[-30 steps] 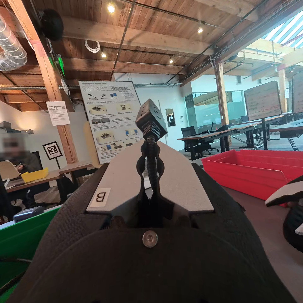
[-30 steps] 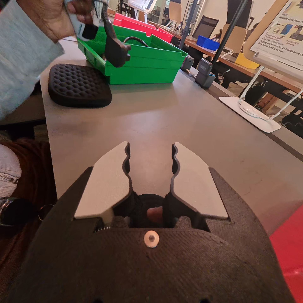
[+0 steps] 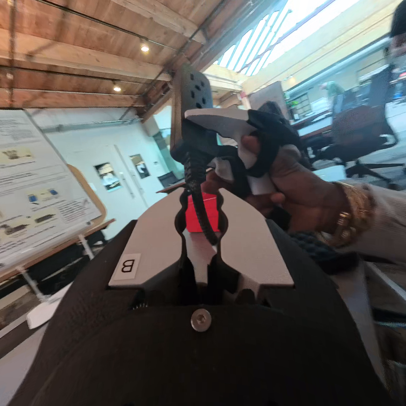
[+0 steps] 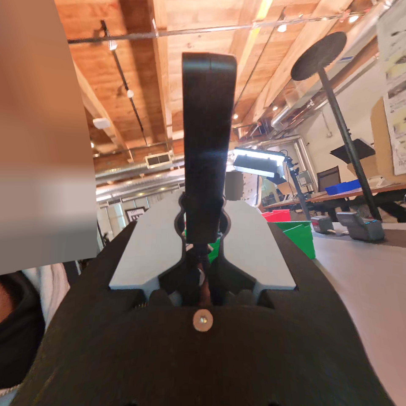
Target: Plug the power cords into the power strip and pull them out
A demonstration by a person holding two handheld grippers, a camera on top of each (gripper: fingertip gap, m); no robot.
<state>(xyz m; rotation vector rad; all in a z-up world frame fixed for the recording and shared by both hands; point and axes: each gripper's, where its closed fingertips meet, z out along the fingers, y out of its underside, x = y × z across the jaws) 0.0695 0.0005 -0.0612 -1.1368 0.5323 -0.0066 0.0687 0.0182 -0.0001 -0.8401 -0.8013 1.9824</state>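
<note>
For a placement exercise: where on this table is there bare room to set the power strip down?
Bare grey table lies right of the green bin, nearer than the two grey devices. Crowded farther left, around the red bin.

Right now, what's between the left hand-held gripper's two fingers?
The black cord from the power strip; the left hand-held gripper stands open around it, seen in the left wrist view.

Left tongs (image 3: 201,219) slightly parted; right tongs (image 4: 203,216) clamped, raised, pointing upward.
</note>
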